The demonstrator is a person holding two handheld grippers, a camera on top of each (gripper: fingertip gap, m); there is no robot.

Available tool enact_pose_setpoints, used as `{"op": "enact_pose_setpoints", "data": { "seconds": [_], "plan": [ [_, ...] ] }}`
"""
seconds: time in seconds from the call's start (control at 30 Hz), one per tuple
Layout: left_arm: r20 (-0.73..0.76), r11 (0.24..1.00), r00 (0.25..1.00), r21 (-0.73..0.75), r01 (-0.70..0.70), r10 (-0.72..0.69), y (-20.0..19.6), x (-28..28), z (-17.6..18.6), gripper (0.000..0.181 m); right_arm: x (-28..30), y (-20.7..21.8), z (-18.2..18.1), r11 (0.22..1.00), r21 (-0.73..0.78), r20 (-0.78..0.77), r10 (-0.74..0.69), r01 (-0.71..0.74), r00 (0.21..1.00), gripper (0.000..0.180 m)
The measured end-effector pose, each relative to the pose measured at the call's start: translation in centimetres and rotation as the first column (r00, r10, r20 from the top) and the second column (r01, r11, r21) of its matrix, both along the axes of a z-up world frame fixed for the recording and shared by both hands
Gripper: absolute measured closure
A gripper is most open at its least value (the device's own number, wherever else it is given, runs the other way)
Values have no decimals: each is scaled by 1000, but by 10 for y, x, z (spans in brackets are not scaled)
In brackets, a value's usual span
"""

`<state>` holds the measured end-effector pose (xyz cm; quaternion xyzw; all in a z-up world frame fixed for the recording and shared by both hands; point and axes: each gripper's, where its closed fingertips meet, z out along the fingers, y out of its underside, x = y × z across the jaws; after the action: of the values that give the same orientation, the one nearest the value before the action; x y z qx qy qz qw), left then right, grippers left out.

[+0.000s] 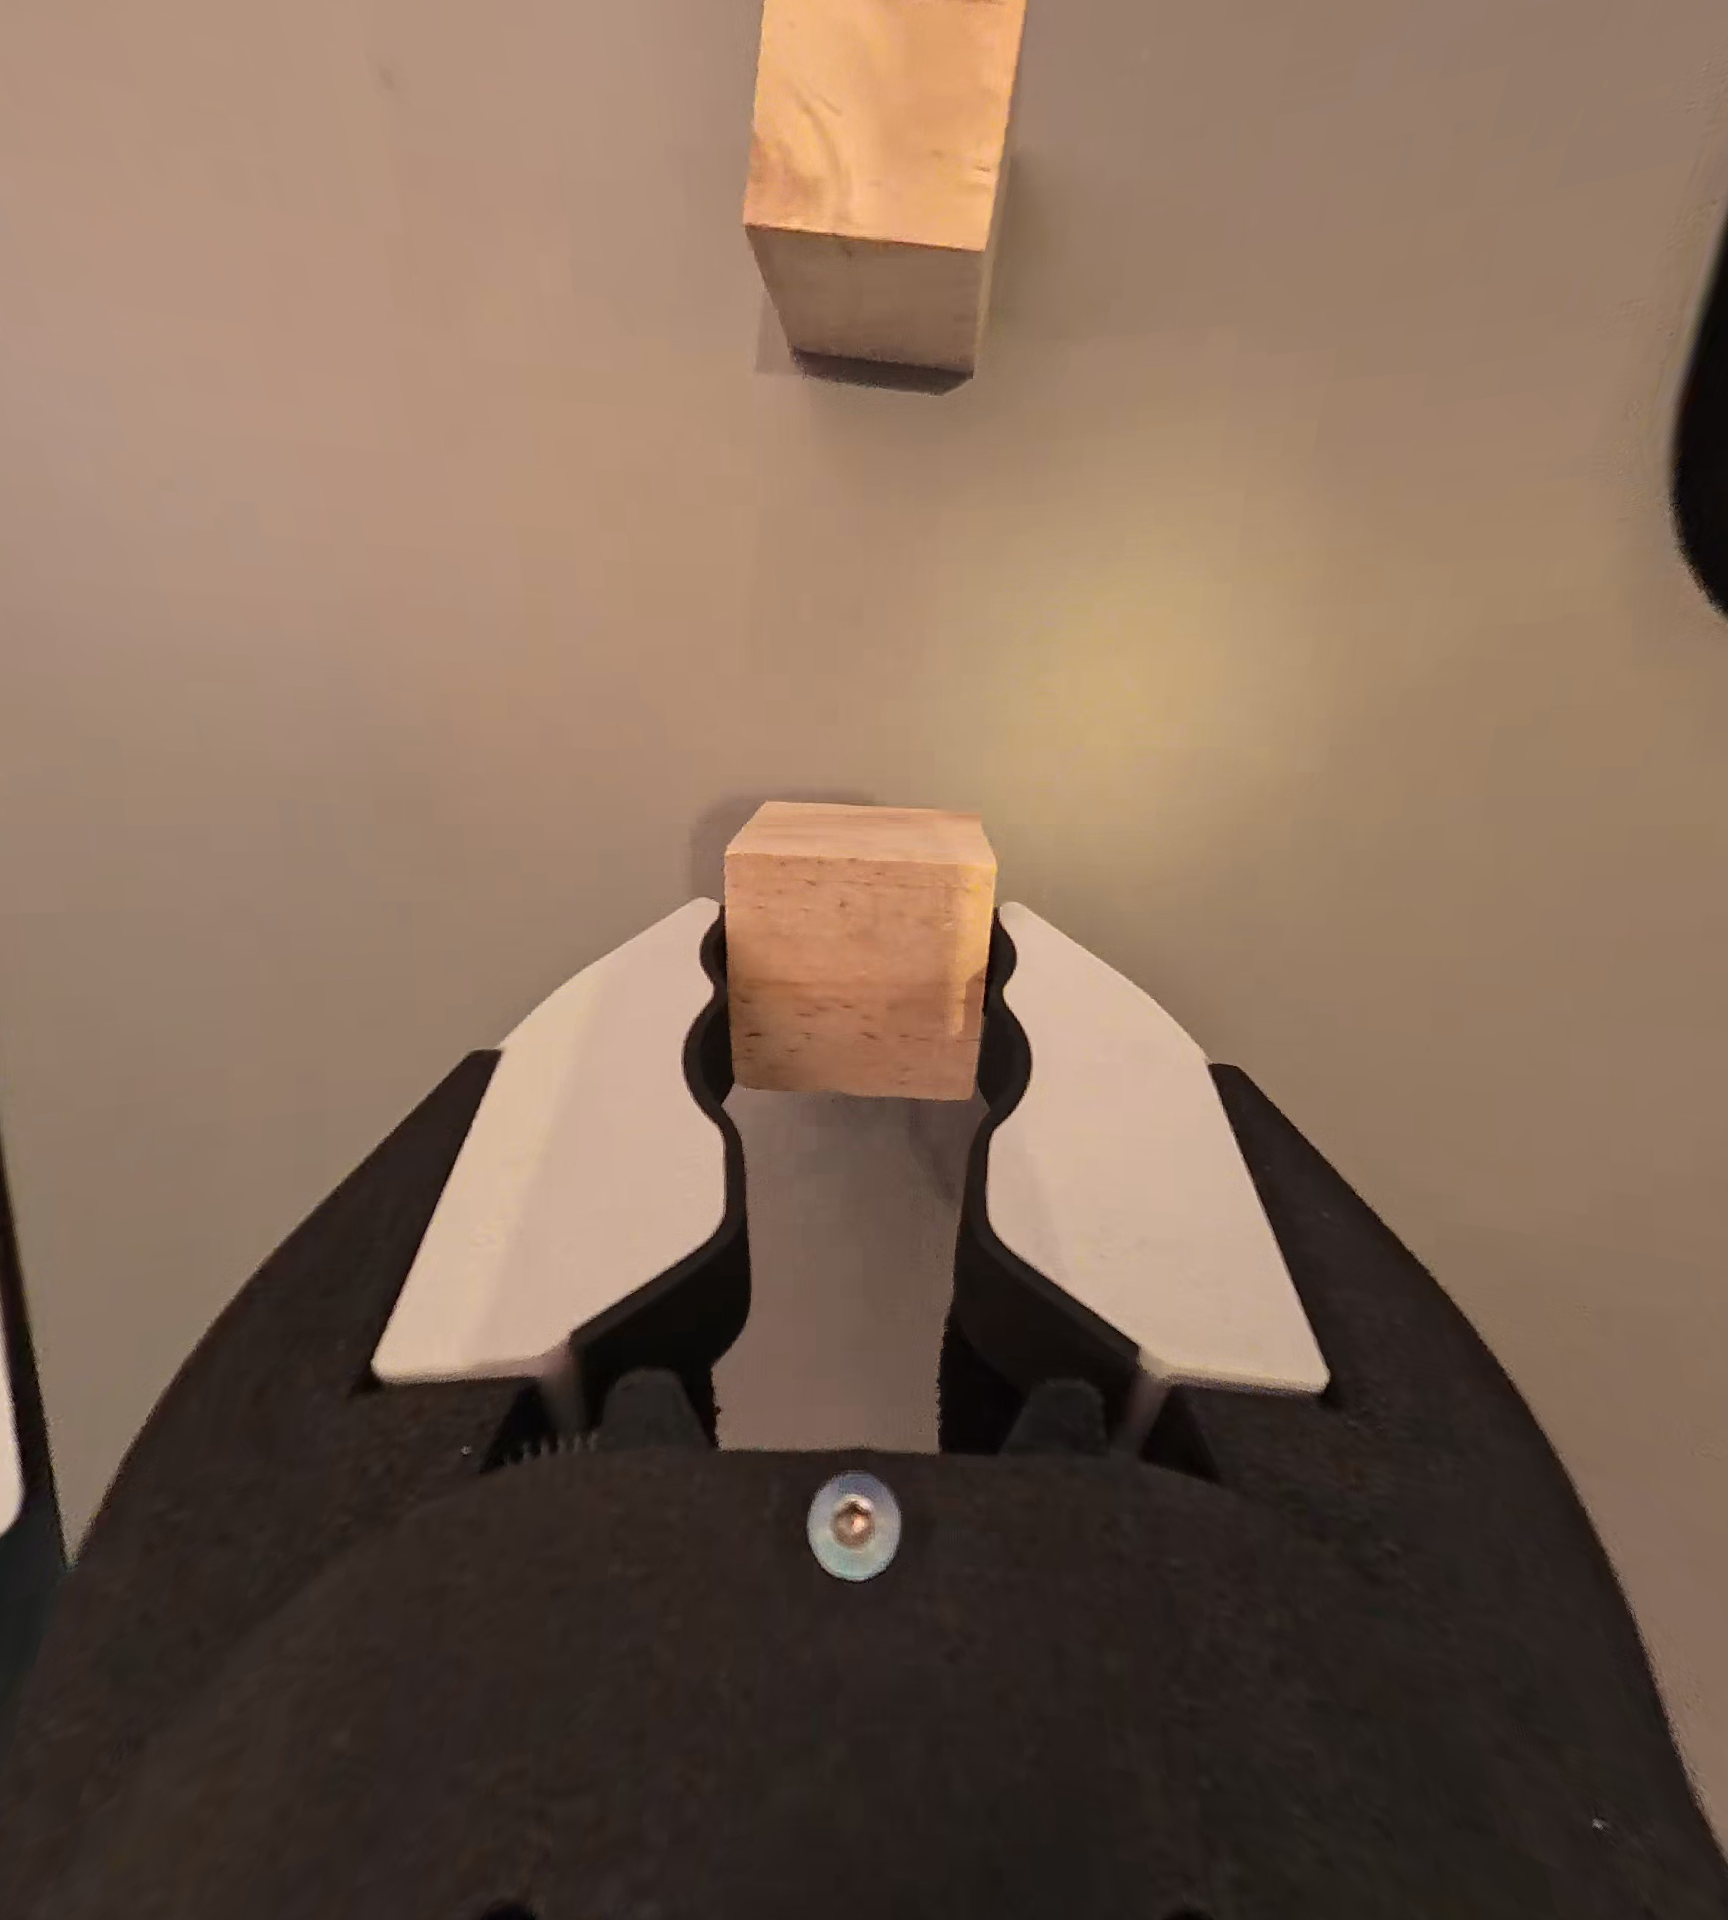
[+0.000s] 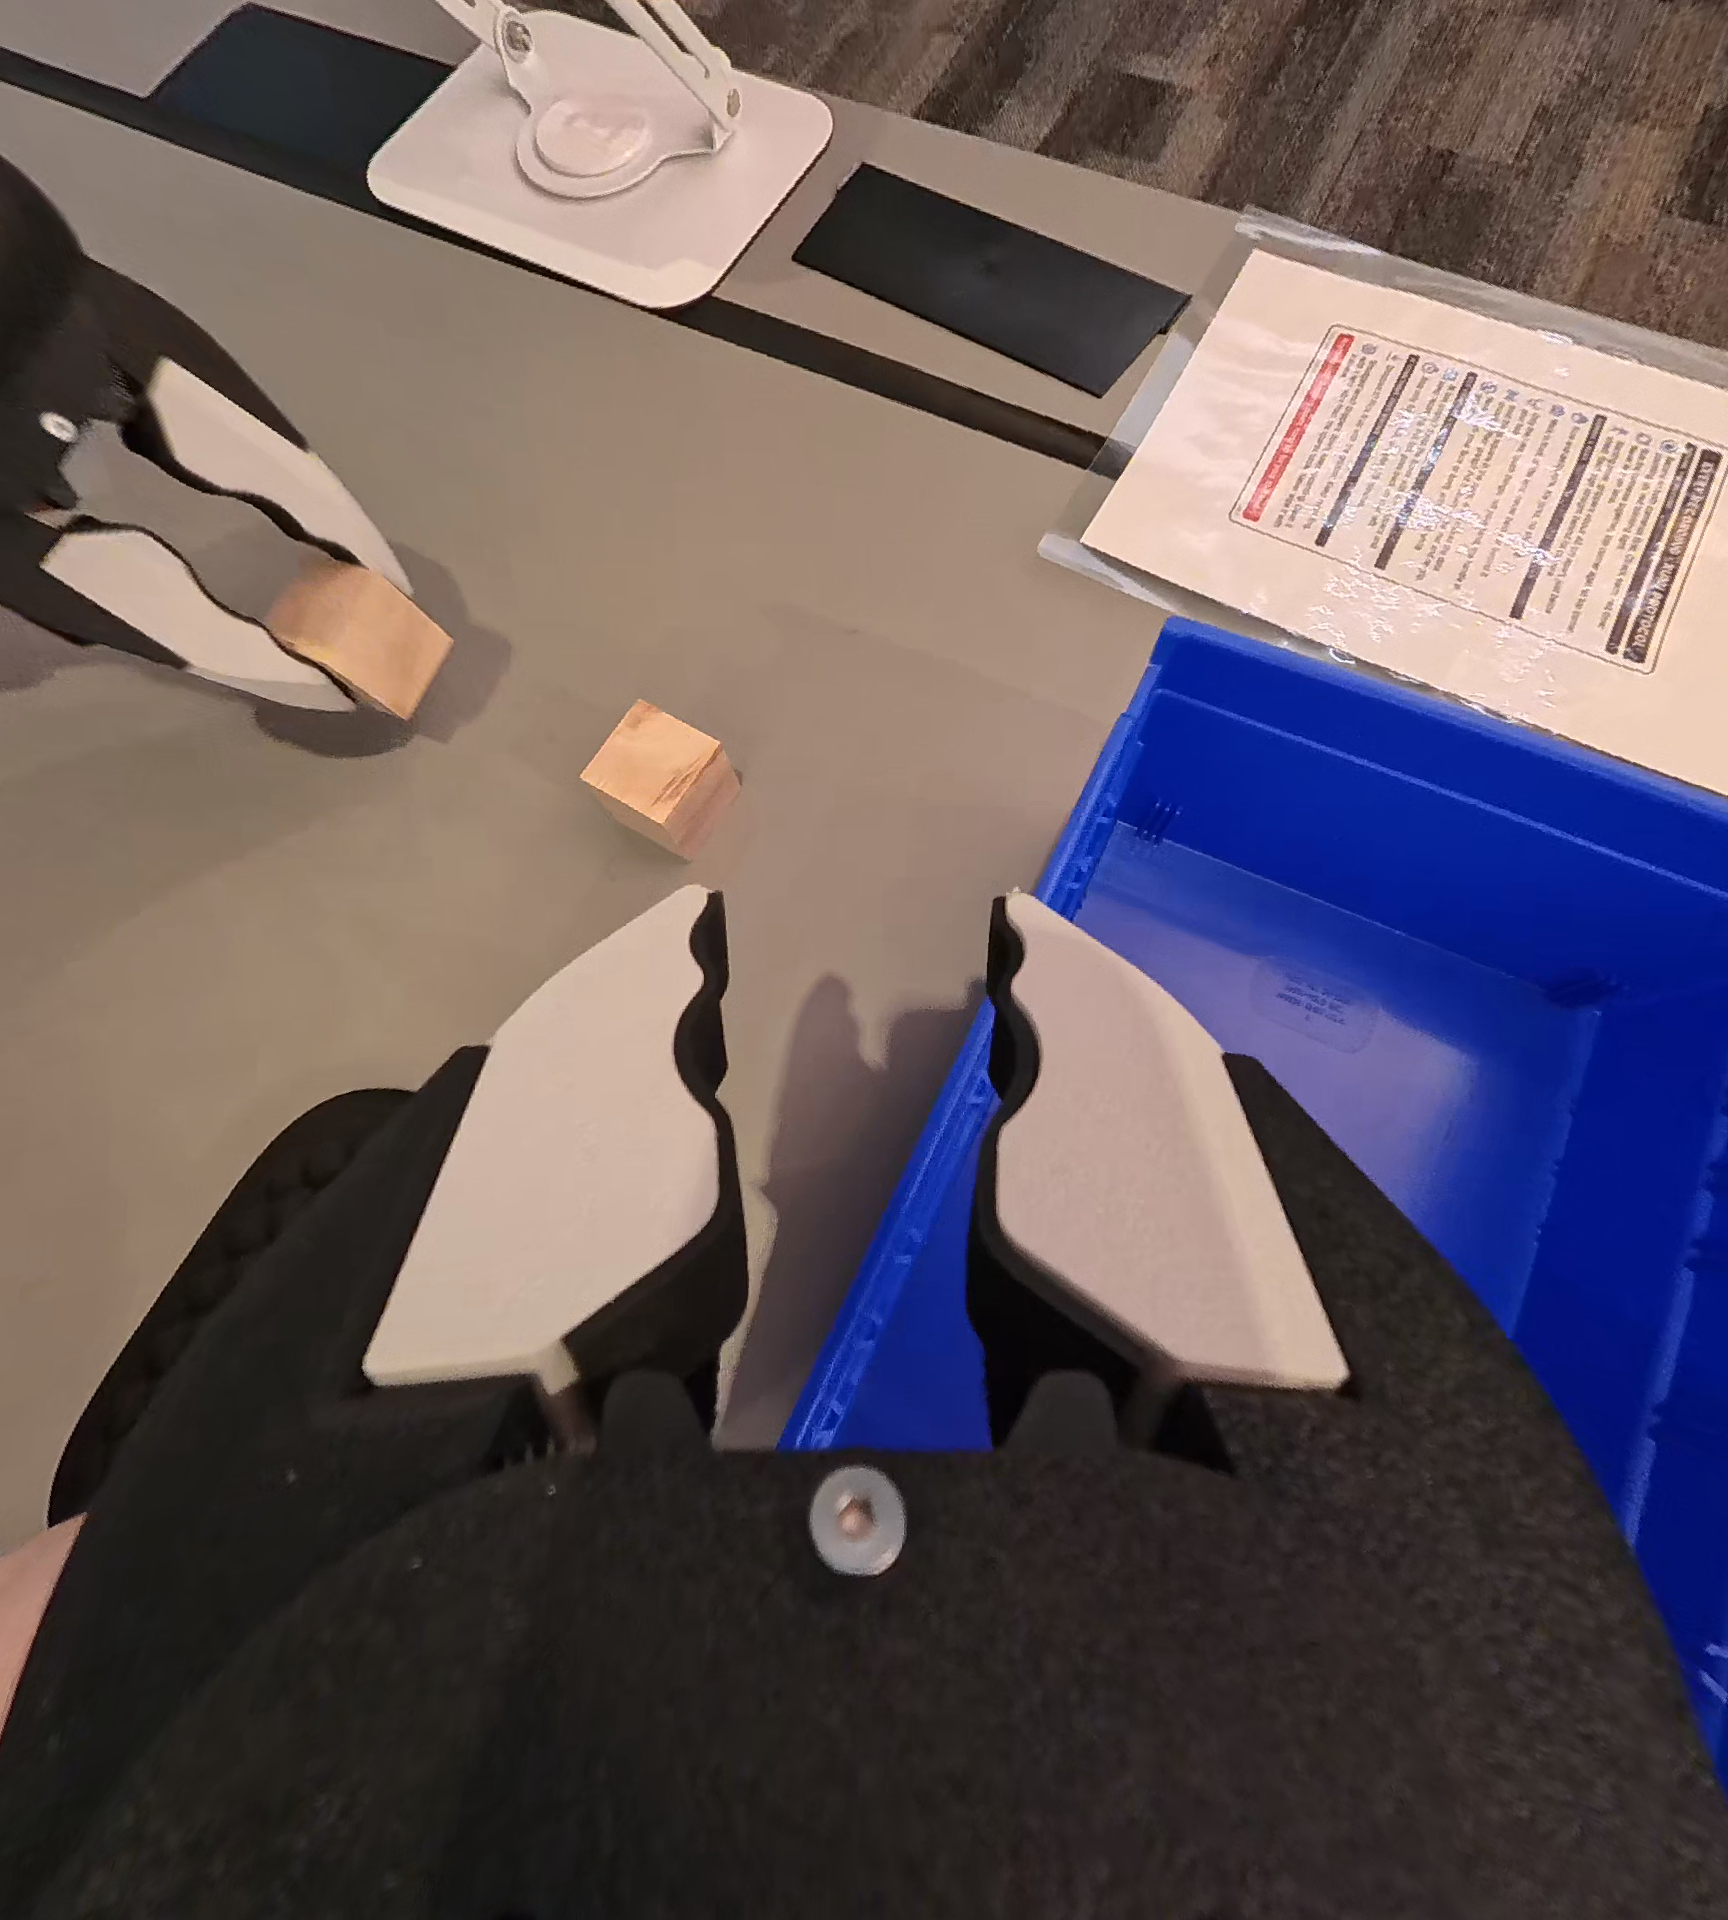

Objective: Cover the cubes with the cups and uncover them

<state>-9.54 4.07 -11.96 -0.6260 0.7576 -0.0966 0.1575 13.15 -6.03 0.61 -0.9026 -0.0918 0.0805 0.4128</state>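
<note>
My left gripper (image 1: 858, 925) is shut on a wooden cube (image 1: 855, 977), gripping its two sides at the fingertips, low over the grey table (image 1: 320, 623). In the right wrist view the left gripper (image 2: 366, 642) shows at the upper left with this cube (image 2: 403, 655) in it. A second wooden cube (image 1: 881, 177) stands free on the table ahead of the held one; it also shows in the right wrist view (image 2: 662, 774). My right gripper (image 2: 858, 909) is open and empty, above the left wall of a blue bin. No cups are in view.
The blue plastic bin (image 2: 1359, 810) stands at the right, with nothing showing inside. A sheet in a clear sleeve (image 2: 1462, 499) lies behind it. A white stand base (image 2: 611, 177) and black plates (image 2: 985, 275) sit along the table's far edge, with wood floor beyond.
</note>
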Motion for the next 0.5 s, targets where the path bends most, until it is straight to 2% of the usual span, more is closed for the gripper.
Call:
{"op": "enact_pose_setpoints", "data": {
  "seconds": [0.5],
  "plan": [
    [-120,999,992,27,39,-36,17,-13,-20,136,4,-1,0,1000,20,-30,11,-11,999,132]
  ]
}}
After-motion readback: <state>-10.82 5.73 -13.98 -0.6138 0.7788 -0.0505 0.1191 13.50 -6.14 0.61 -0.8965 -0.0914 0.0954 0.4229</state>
